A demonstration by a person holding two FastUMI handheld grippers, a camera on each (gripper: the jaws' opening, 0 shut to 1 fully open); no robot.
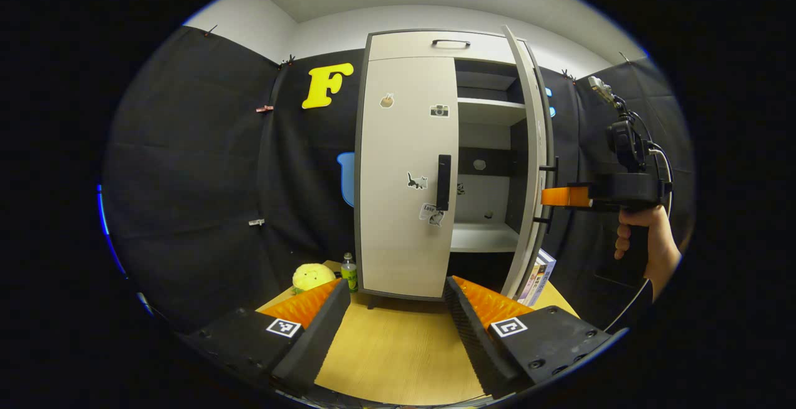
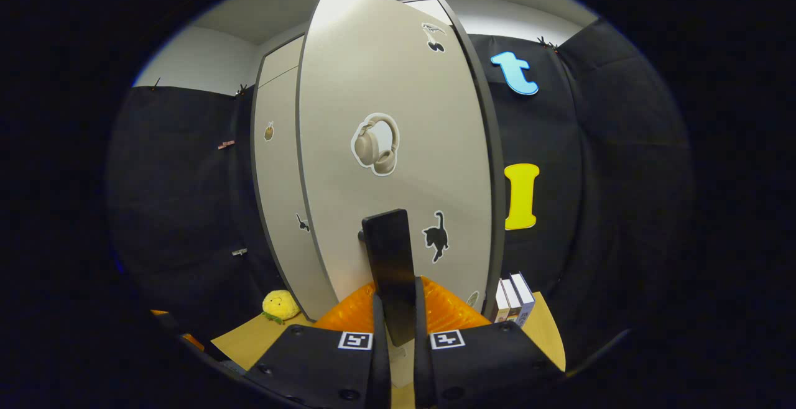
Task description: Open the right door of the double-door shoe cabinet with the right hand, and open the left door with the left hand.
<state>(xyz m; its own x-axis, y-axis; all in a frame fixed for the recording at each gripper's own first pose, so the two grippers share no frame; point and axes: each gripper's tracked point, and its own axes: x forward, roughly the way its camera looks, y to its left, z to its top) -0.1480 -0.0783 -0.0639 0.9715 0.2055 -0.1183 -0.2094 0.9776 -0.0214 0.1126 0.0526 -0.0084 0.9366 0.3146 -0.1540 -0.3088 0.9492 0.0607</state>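
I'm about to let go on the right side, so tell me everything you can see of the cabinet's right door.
The right door is a tall, pale beige panel with a dark edge, smooth like laminate. It stands swung well open, hinged at the cabinet's right side, baring the shelves. Its outer face carries stickers: headphones, a black cat, cherries near the top. Its dark vertical bar handle sits clamped between the right gripper fingers. Books stand beside its lower edge.

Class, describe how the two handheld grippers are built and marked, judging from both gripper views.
Each gripper, left gripper and right gripper, has dark bodies bearing square black-and-white tags, with ridged finger pads. In the left gripper view, the right one carries a black camera block, black cables and a pistol-style handle.
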